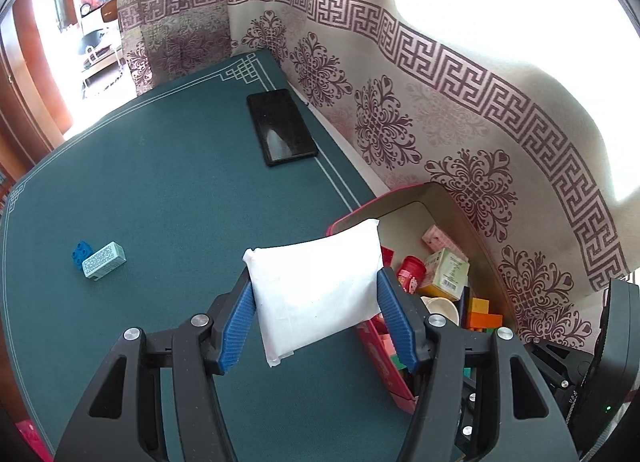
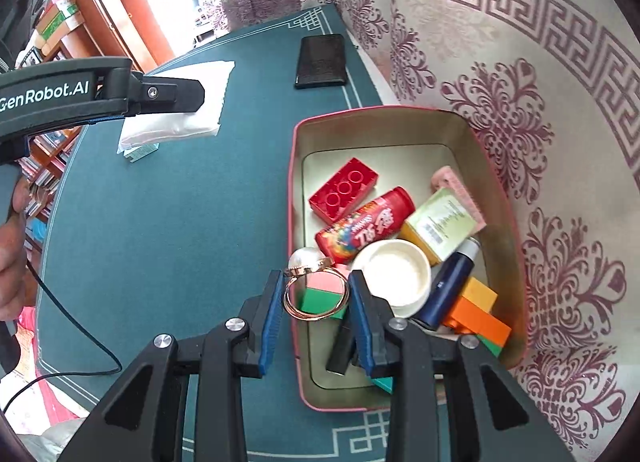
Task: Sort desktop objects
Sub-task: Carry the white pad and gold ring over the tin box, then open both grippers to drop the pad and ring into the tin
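Note:
My left gripper point(image 1: 316, 294) is shut on a white tissue packet point(image 1: 316, 286), held above the green table mat just left of the pink tin box point(image 1: 370, 338). In the right wrist view the same packet point(image 2: 176, 102) hangs under the left gripper's black finger point(image 2: 176, 96). My right gripper point(image 2: 316, 294) is shut on a rose-gold bracelet with a pearl point(image 2: 308, 262), held over the near left rim of the tin box point(image 2: 294, 190). The box holds several items: a red brick point(image 2: 344, 190), a red bottle point(image 2: 364, 222), a white bowl point(image 2: 394, 274), a blue bottle point(image 2: 448, 286).
A black phone point(image 1: 282, 126) lies near the far edge of the mat by the patterned curtain point(image 1: 460, 130). A blue brick point(image 1: 82, 254) and a pale green block point(image 1: 104, 262) lie together on the mat's left side. A hand and a cable point(image 2: 80, 326) are at the left.

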